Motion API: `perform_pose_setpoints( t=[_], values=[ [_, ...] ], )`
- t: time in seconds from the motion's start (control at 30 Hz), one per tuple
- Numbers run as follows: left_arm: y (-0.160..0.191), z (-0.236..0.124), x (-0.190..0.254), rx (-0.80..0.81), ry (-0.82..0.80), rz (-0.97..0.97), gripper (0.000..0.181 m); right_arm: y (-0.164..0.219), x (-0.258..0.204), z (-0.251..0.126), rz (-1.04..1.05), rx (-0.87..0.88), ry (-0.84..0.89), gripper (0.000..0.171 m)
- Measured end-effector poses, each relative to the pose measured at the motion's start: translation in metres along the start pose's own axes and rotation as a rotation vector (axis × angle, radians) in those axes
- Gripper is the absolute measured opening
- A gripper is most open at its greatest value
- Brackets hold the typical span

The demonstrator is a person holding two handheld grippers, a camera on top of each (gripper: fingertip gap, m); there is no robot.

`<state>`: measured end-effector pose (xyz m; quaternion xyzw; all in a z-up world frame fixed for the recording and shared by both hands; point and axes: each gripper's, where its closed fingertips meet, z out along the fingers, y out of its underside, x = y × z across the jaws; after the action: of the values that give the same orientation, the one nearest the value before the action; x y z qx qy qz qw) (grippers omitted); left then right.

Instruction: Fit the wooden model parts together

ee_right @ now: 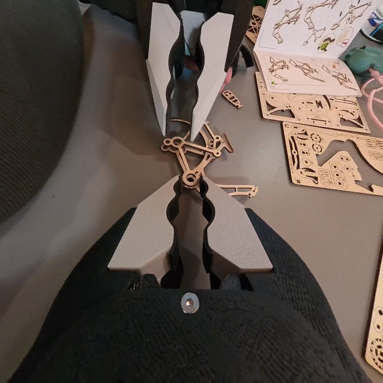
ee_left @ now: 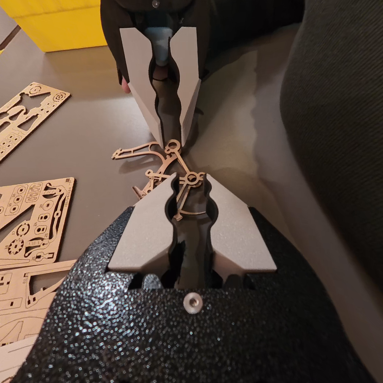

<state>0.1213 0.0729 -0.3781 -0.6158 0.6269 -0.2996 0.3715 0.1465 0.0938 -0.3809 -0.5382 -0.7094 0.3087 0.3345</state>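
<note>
A flat wooden model of thin struts, arcs and ring joints lies on the grey table between my two grippers, which face each other. My left gripper is closed around the joint with several rings at its end. My right gripper is closed around the round hub at the other end. Each gripper shows in the other's view: the right, the left. A curved wooden arm sticks out sideways from under the model.
Laser-cut plywood sheets lie beside the work. An open instruction booklet stands behind them, and a small loose wooden piece lies near it. A yellow box, a dark fabric cushion and a pink cable border the area. The gap from one gripper's tips to the other's is roughly 4 cm.
</note>
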Motion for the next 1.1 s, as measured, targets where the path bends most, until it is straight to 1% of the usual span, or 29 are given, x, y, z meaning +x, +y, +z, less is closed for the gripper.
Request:
perform_pose_setpoints(
  t=[0.2, 0.33, 0.5, 0.63, 0.73, 0.97, 1.1],
  values=[
    [-0.003, -0.003, 0.000, 0.011, -0.009, 0.029, 0.020, -0.002, 0.002, -0.002, -0.024, 0.021, -0.004, 0.014],
    [-0.006, -0.015, -0.007, 0.029, -0.054, 0.043, 0.022, -0.004, 0.002, -0.004, -0.023, 0.048, -0.021, 0.015],
    [-0.001, -0.029, -0.018, 0.032, -0.086, 0.001, 0.024, -0.003, -0.002, -0.003, -0.054, 0.052, -0.067, 0.015],
    [0.001, -0.024, -0.017, 0.023, -0.081, -0.004, 0.024, -0.001, -0.001, -0.002, -0.065, 0.037, -0.076, 0.015],
    [0.003, -0.018, -0.019, 0.002, -0.097, -0.020, 0.021, 0.002, -0.002, 0.000, -0.080, 0.018, -0.081, 0.015],
    [0.008, -0.012, -0.027, -0.022, -0.103, -0.187, 0.018, 0.002, -0.001, 0.001, -0.083, 0.015, -0.090, 0.015],
    [0.011, -0.009, -0.029, -0.041, -0.109, -0.221, 0.015, 0.003, -0.001, 0.002, -0.083, 0.011, -0.093, 0.015]
  ],
)
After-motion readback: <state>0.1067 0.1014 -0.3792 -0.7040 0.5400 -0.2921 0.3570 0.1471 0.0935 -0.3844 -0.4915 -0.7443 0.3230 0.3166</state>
